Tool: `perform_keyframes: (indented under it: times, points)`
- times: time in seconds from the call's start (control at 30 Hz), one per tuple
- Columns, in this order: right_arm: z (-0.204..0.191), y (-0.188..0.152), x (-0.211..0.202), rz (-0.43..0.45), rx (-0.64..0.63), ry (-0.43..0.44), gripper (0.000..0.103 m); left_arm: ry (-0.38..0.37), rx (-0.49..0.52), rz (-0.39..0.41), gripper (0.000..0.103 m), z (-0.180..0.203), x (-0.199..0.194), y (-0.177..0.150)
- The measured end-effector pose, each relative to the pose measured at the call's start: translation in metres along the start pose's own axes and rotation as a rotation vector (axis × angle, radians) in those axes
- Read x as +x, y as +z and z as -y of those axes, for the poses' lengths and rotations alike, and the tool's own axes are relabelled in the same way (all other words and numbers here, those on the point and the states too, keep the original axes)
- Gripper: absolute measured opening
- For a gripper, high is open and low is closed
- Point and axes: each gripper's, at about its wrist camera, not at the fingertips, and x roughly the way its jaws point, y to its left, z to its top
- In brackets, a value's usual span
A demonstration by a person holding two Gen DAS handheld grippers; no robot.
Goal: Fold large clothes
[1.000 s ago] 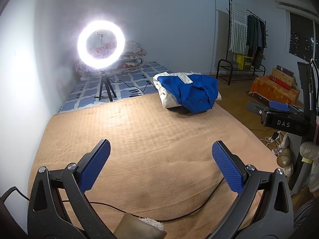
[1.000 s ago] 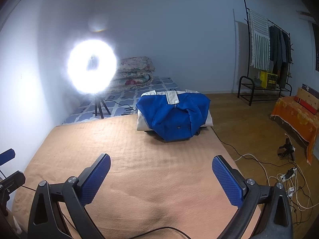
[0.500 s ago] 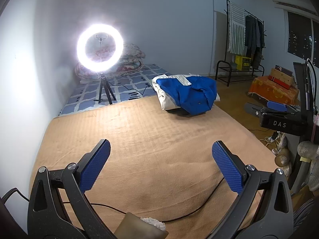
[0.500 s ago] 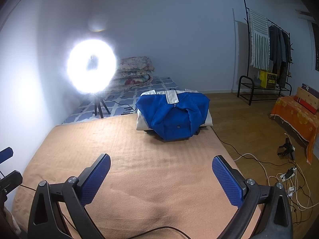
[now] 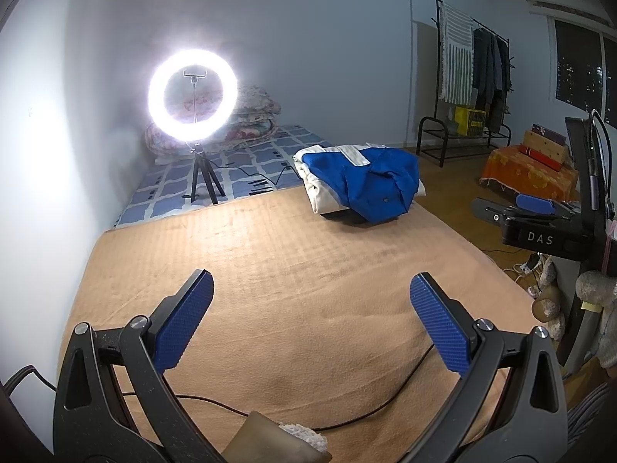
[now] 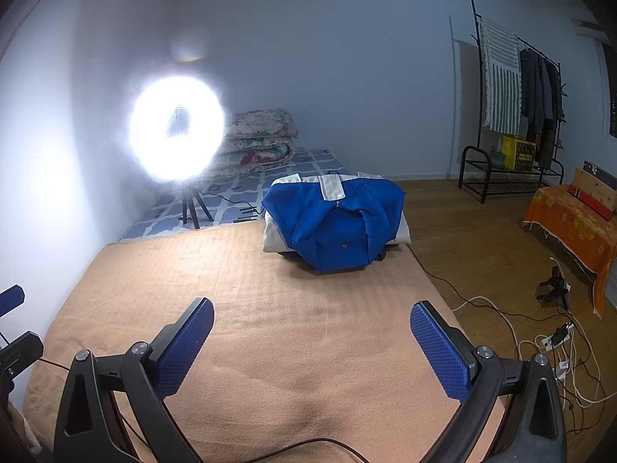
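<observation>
Only left view shows right claw (image 5: 534, 202), beside bed (image 5: 270, 270).

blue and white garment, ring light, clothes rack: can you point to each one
blue and white garment (image 6: 339, 227), right wrist view, on its blue front panel
ring light (image 5: 193, 98), left wrist view, on the glowing ring's left arc
clothes rack (image 6: 501, 88), right wrist view, on the striped cloth hanging from it

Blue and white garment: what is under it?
The blue and white garment lies on the tan blanket. A dark edge shows beneath its front; what that is stays covered.
</observation>
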Motion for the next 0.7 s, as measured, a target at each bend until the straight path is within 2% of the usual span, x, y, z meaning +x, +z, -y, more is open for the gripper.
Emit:
perform_keyframes:
  times: [0.7]
  points:
    - [-0.0001,-0.0011,0.0,-0.004,0.0,0.002,0.103,0.015,0.01,0.027,0.103,-0.0021,-0.0028,0.0019]
